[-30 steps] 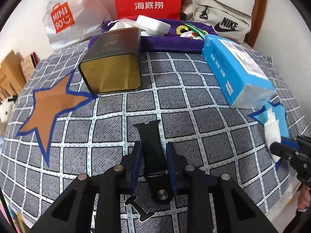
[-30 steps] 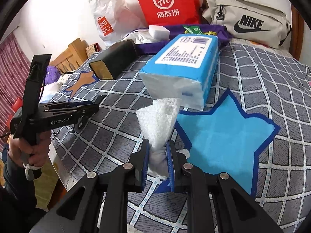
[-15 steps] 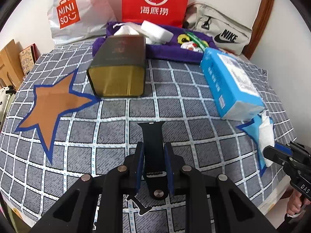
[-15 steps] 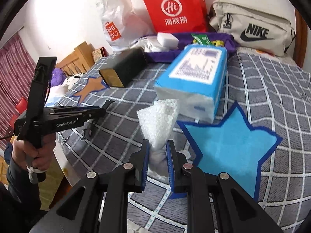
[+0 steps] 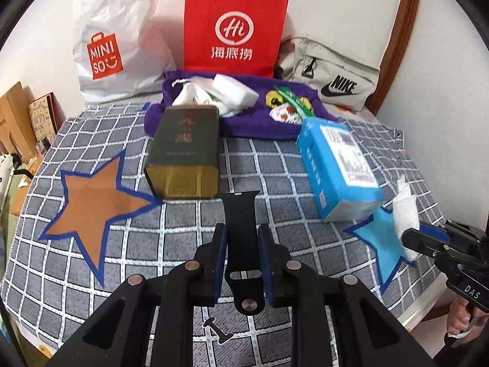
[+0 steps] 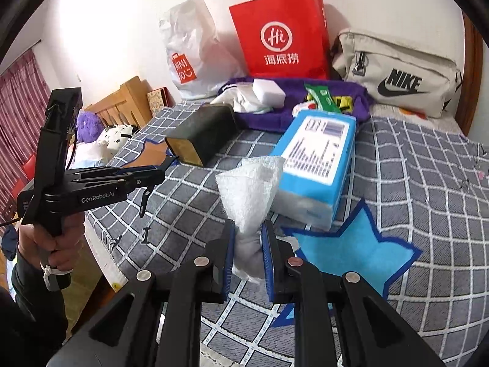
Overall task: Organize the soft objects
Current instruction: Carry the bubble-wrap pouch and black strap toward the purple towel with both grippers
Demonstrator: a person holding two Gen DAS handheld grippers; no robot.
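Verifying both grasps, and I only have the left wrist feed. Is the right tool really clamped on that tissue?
Observer: Yes. The right wrist view shows the right tool pinching the white tissue at its bunched lower end, with the top fanning out above the pads.
Operator: And my own load, hanging free?
Observer: From that side, the black strap has a thin tail dangling below the left tool. It appears clear of the checked cover.
Operator: Anything off the bed's left side?
Observer: A purple plush and a white spotted plush lie there.
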